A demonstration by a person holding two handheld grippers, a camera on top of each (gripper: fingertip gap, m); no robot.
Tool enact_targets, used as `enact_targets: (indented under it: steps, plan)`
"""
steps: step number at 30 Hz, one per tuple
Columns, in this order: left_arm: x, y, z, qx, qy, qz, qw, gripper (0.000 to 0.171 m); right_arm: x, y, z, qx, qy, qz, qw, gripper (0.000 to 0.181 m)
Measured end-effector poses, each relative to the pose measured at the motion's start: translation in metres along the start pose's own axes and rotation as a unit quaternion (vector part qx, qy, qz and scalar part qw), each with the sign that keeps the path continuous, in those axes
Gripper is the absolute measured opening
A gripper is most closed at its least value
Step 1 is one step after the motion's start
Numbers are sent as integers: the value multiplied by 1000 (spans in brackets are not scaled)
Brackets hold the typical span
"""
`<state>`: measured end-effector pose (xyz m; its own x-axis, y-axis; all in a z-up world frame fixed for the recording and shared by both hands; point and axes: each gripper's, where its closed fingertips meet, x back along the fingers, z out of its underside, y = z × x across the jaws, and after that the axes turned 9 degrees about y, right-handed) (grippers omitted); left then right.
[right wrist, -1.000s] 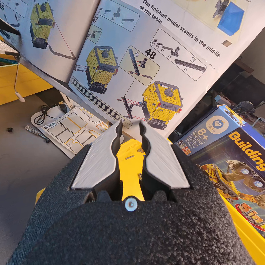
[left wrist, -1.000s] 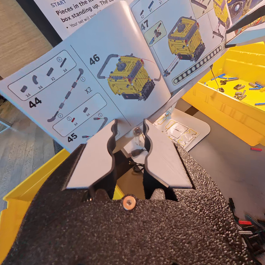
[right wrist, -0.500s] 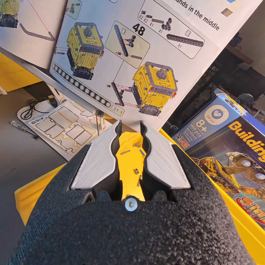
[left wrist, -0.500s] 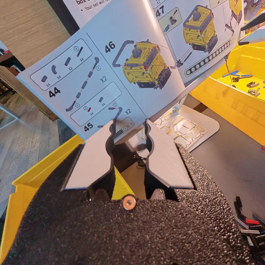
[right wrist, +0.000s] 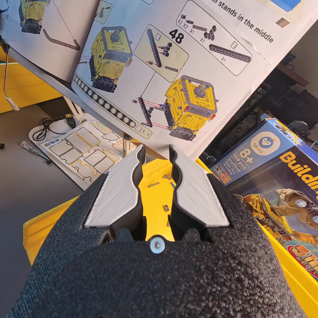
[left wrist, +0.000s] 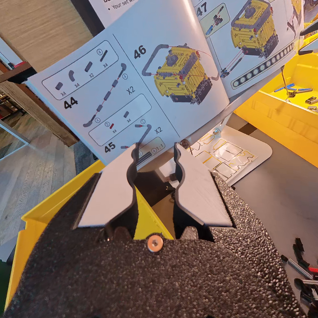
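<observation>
1. Our left gripper (left wrist: pixel 155 148) has its jaws parted and holds nothing; it hangs over the corner of a yellow tray (left wrist: pixel 56 204), its tips near the lower edge of the open instruction booklet (left wrist: pixel 137 82).
2. Our right gripper (right wrist: pixel 157 149) also has its jaws apart and empty, above another yellow tray (right wrist: pixel 51 223) holding small grey pins (right wrist: pixel 153 184).
3. A sticker sheet (right wrist: pixel 80 151) and a screwdriver (right wrist: pixel 34 151) lie on the grey worktop (right wrist: pixel 22 185); a blue box (right wrist: pixel 268 172) stands right of that tray.
</observation>
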<state>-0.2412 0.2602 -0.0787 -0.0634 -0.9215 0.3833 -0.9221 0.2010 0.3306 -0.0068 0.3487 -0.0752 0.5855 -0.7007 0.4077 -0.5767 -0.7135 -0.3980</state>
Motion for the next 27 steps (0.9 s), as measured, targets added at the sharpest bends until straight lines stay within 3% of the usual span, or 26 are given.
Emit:
enact_targets:
  steps: [12,20,24,27]
  plan:
    - [1,-2,2,11,1,10,1000,47,1,0,4,-2,1,-1,1000,26]
    - [1,-3,-6,24,-24,-12,999,93,1,0,4,-2,0,0,1000,26]
    - [-2,-2,-6,22,-26,-33,999,91,4,0,1,-6,-7,1,1000,26]
    - [-1,1,-9,35,-36,-37,998,80,11,-1,-7,-14,-20,2,1000,26]
